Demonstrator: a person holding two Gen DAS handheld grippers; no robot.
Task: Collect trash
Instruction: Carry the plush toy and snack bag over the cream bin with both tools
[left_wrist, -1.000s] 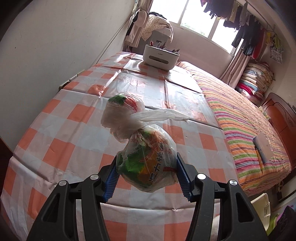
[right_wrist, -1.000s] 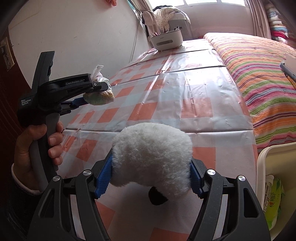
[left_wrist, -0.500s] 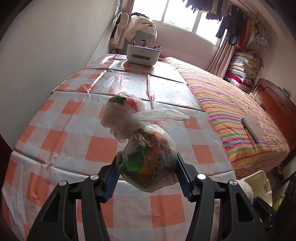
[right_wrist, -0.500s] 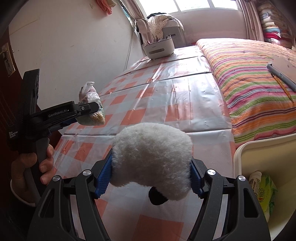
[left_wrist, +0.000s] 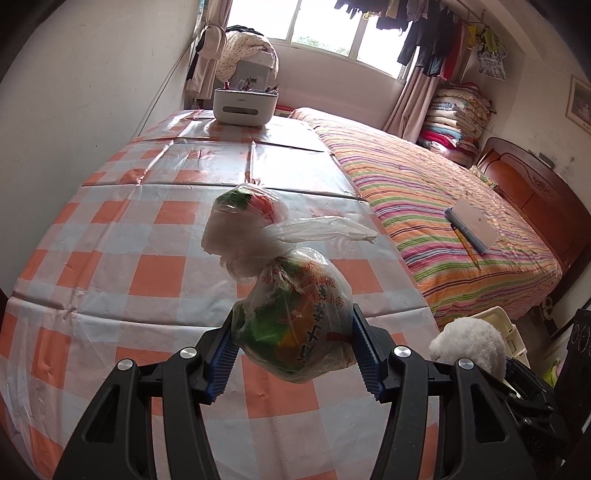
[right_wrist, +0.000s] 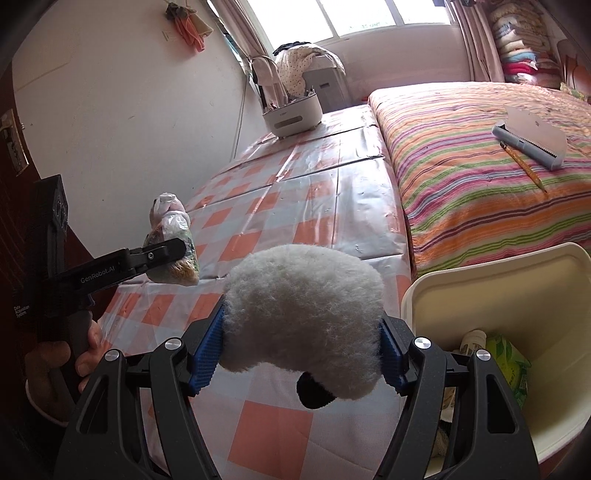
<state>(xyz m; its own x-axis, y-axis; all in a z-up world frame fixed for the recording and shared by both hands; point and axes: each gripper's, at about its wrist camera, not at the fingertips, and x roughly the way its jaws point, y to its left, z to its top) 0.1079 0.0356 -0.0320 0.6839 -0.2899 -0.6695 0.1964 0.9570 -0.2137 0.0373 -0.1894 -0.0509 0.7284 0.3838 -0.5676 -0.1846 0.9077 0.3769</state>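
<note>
My left gripper (left_wrist: 293, 350) is shut on a knotted clear plastic bag of trash (left_wrist: 295, 325) with green and orange wrappers inside, held above the checked tablecloth (left_wrist: 122, 266). The bag (right_wrist: 173, 243) and the left gripper (right_wrist: 162, 254) also show at the left of the right wrist view. My right gripper (right_wrist: 301, 352) is shut on a white fluffy object (right_wrist: 303, 317) with a black end, just left of the cream trash bin (right_wrist: 498, 295). The fluffy object (left_wrist: 469, 343) and the bin (left_wrist: 495, 321) show at the lower right of the left wrist view.
The bin holds a green packet (right_wrist: 506, 358) and a small bottle (right_wrist: 472, 339). A white organiser box (left_wrist: 245, 107) stands at the table's far end. A striped bed (left_wrist: 443, 206) with a notebook (left_wrist: 472, 225) and a pencil (left_wrist: 467, 247) lies to the right. A wall runs along the left.
Both grippers have drawn back toward the table's near edge and turned right with their loads. The bin has come further into the right wrist view; the fluffy object now shows in the left view.
</note>
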